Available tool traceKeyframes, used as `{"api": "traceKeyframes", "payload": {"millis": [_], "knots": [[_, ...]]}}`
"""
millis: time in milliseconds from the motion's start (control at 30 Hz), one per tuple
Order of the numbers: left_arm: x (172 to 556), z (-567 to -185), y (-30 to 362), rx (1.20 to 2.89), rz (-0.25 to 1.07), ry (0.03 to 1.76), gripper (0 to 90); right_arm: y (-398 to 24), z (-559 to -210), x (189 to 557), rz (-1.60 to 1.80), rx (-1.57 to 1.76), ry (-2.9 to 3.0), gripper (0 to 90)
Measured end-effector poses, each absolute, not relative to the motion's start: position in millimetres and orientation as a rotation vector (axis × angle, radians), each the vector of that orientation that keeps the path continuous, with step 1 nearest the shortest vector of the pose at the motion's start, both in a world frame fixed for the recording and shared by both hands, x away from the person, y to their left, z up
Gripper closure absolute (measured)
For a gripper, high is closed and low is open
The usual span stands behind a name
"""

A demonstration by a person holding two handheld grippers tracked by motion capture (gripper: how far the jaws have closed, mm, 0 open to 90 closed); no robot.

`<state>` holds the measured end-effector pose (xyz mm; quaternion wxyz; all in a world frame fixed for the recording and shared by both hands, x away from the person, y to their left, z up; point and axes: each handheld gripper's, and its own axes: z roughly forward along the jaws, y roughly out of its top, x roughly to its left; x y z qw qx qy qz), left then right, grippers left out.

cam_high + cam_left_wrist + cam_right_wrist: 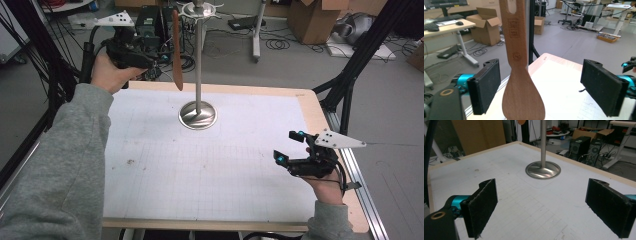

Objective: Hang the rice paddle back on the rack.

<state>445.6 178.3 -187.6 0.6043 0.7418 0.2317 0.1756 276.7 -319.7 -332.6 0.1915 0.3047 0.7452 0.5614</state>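
Observation:
A wooden spatula (176, 50) hangs by its handle slot from the top ring of a metal stand (199, 70), just left of the pole and clear of the table. My left gripper (157, 59) is raised at the table's far left, level with the spatula. In the left gripper view the spatula (517, 75) hangs between the spread jaws of that gripper (545, 87), nearer the left pad (486, 87), and neither pad touches it. My right gripper (285, 146) hovers open and empty over the table's right side and faces the stand's base (543, 170).
A white gridded mat (210, 170) covers the wood-edged table. The stand's round base (198, 115) sits at the mat's far middle. Black frame struts (350, 70) rise at both sides. Cardboard boxes (312, 20), computers and cables lie on the floor behind.

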Motion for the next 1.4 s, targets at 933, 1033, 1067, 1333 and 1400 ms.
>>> {"api": "traceKeyframes", "payload": {"millis": [933, 1033, 1067, 1333, 1400], "knots": [[387, -232, 214, 1.706, 0.463, 0.53, 15.5, -303, -329, 278, 1.554, 0.81, 2.109, 9.4], [381, -239, 214, 1.722, 0.452, 0.546, 15.5, -302, -328, 278, 1.557, 0.804, 2.11, 9.4], [380, -241, 214, 1.728, 0.45, 0.552, 15.5, -301, -328, 278, 1.557, 0.805, 2.11, 9.4], [371, -254, 217, 1.693, 0.432, 0.555, 15.5, -300, -328, 279, 1.564, 0.805, 2.11, 9.4], [370, -256, 217, 1.69, 0.428, 0.559, 15.5, -300, -328, 279, 1.564, 0.805, 2.11, 9.4]]}}
